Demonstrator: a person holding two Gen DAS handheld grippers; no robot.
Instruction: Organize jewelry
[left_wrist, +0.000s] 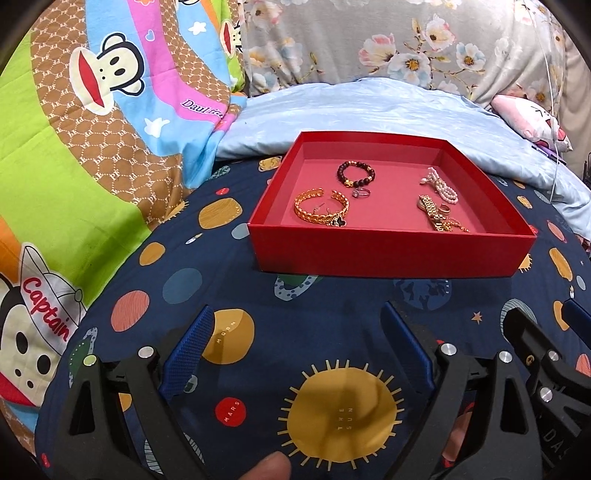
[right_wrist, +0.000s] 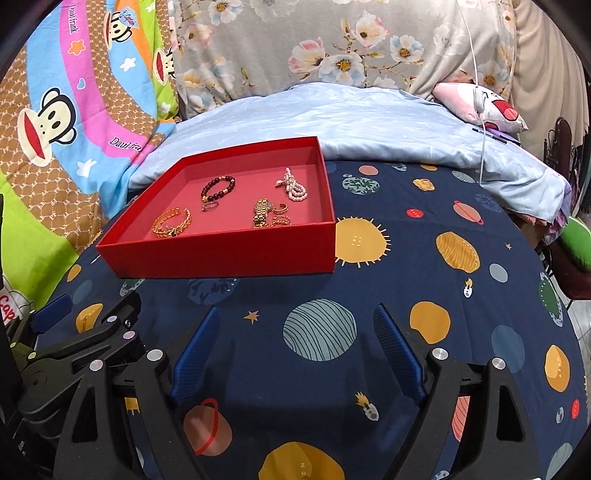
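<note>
A red open box (left_wrist: 388, 251) (right_wrist: 221, 254) stands on the navy planet-print cloth (left_wrist: 258, 295). Inside lie a gold chain bracelet (left_wrist: 320, 206) (right_wrist: 171, 222), a dark bead bracelet (left_wrist: 355, 173) (right_wrist: 218, 186), a small ring (left_wrist: 361, 192) (right_wrist: 209, 206), a pearl bracelet (left_wrist: 441, 184) (right_wrist: 293, 184) and a gold watch band with small gold pieces (left_wrist: 437, 214) (right_wrist: 266, 214). My left gripper (left_wrist: 297, 345) is open and empty, short of the box. My right gripper (right_wrist: 295, 347) is open and empty, in front of and to the right of the box. The right gripper also shows at the left wrist view's right edge (left_wrist: 546, 332).
A monkey-print quilt (left_wrist: 92, 129) lies to the left, a light blue blanket (left_wrist: 369, 110) behind the box, and a floral cushion (left_wrist: 369, 40) at the back. A white cable (right_wrist: 480, 110) and a pink pillow (right_wrist: 487, 107) are at the back right. The cloth's right edge drops off (right_wrist: 565, 295).
</note>
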